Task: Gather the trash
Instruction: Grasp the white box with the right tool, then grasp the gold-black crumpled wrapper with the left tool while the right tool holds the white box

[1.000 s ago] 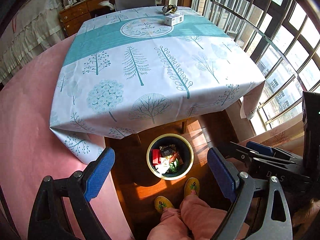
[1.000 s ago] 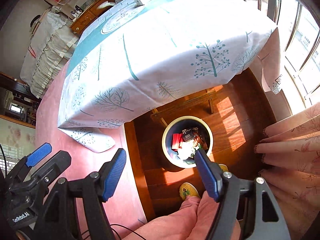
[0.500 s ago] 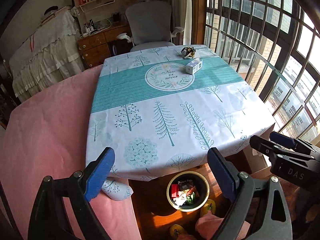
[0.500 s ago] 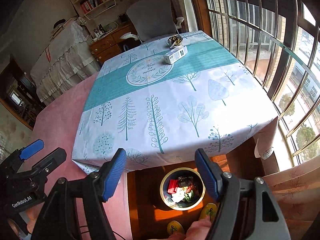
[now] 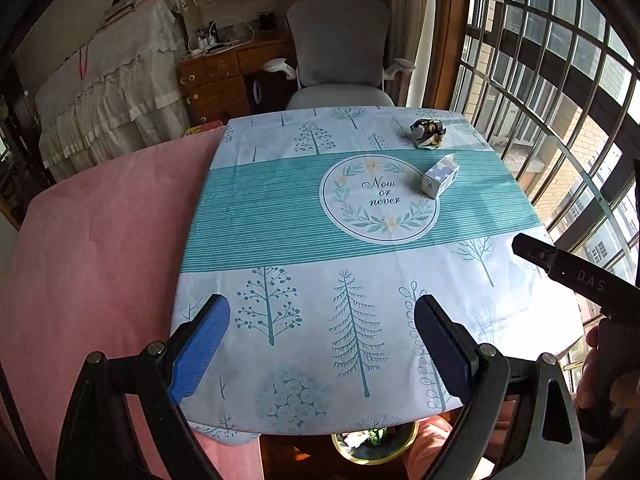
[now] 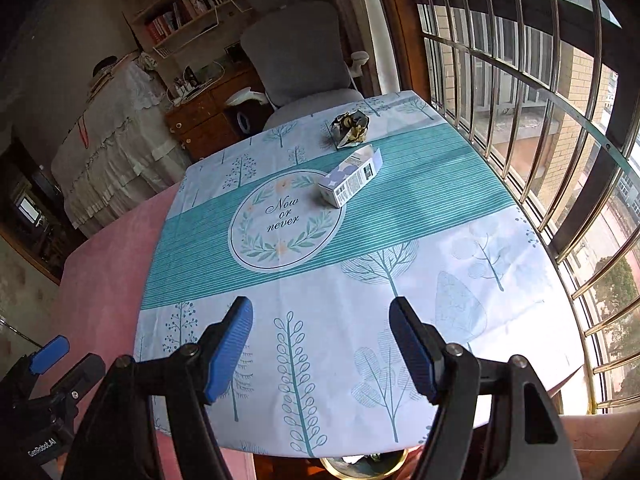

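— Where's the trash?
— A small carton (image 5: 439,176) and a crumpled wrapper (image 5: 429,132) on the tabletop's (image 5: 280,216) far side — apart.
— The claws?
— Left claw (image 5: 322,354) and right claw (image 6: 322,350) both gape, empty.

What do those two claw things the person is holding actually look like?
Both are black, angular frames with silver pivot bolts and two fingers faced with ribbed blue pads. In the left gripper view, the other tool's body reads "DAS" in pale letters. In the right gripper view, its partner carries a "GenRobot.AI" label. No cables show.
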